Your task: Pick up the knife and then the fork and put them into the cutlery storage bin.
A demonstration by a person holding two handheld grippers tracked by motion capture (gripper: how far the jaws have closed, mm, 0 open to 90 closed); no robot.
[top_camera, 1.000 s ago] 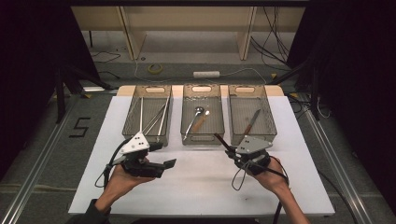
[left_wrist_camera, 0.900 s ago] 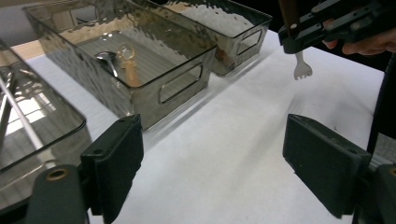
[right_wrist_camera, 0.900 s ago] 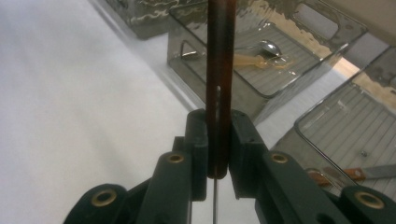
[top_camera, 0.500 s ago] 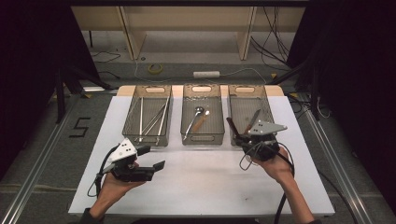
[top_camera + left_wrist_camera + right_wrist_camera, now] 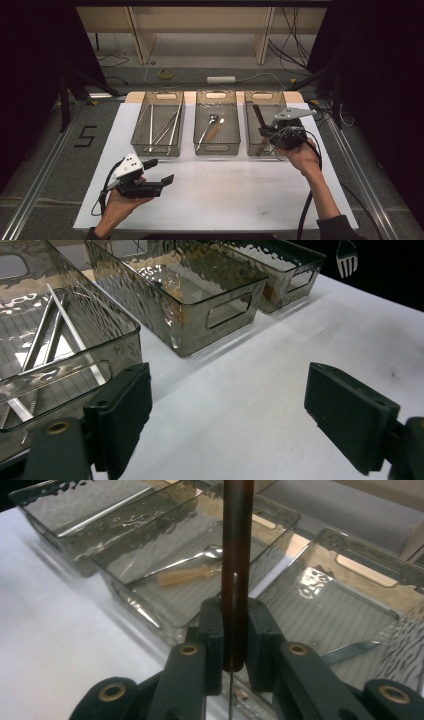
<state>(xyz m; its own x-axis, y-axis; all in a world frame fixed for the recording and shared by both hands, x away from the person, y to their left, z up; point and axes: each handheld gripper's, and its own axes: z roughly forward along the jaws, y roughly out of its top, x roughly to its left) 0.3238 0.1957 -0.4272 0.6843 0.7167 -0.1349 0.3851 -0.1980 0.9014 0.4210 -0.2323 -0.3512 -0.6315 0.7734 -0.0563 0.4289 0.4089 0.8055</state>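
My right gripper (image 5: 263,131) (image 5: 234,625) is shut on a utensil with a dark brown handle (image 5: 257,115) (image 5: 236,540). It hovers over the front of the right clear bin (image 5: 248,120) (image 5: 350,560), and the handle rises steeply past the jaws. Fork tines (image 5: 346,260) hang in the dark at the top right of the left gripper view. My left gripper (image 5: 159,171) (image 5: 227,405) is open and empty, low over the white table (image 5: 225,195) in front of the left bin (image 5: 158,151) (image 5: 75,370).
The left bin holds several long metal utensils (image 5: 165,129). A spoon and a light wooden-handled utensil (image 5: 212,127) (image 5: 190,572) lie in the middle bin (image 5: 215,151). A metal blade (image 5: 350,652) rests in the right bin. Cables lie on the floor beyond the table.
My right gripper rose from the table's front right and moved back over the right bin, the utensil still in it. My left gripper drifted slightly toward the front left.
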